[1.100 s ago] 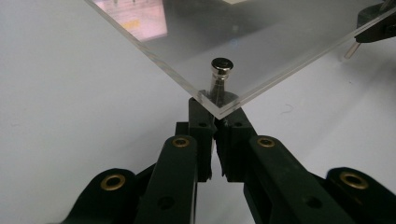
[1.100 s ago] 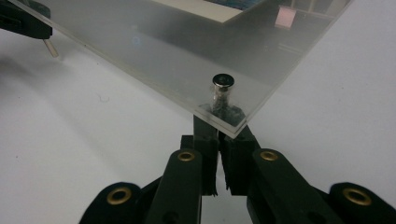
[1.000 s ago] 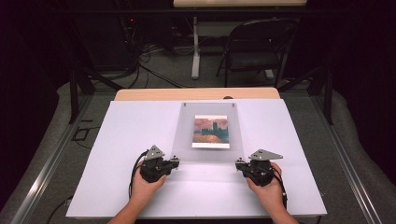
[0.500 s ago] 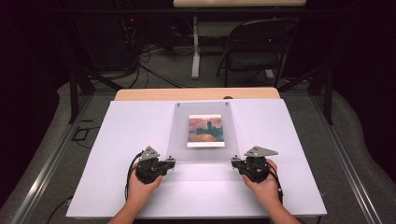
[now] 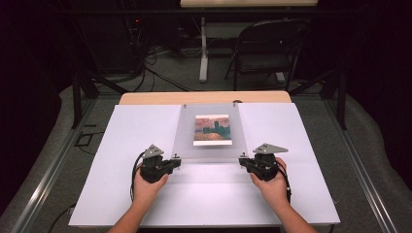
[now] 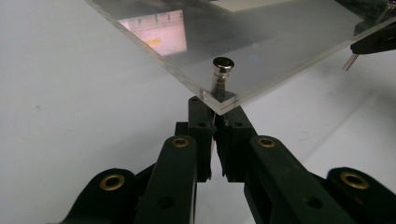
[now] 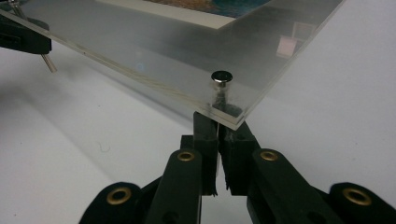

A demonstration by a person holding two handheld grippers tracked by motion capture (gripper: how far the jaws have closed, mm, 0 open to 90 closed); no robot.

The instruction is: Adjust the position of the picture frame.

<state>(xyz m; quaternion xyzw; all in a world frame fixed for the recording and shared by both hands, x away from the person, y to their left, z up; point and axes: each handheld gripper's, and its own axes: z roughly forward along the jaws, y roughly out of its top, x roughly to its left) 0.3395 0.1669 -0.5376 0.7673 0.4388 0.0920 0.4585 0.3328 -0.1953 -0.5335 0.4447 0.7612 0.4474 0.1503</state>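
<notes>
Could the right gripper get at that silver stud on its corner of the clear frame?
Probably not as things stand: the right gripper looks shut on the acrylic frame beneath the stud, holding that corner up. It would have to let go first.

the acrylic frame (image 6: 261,42) runs past the top edge, its picture (image 6: 154,32) blurred
</notes>
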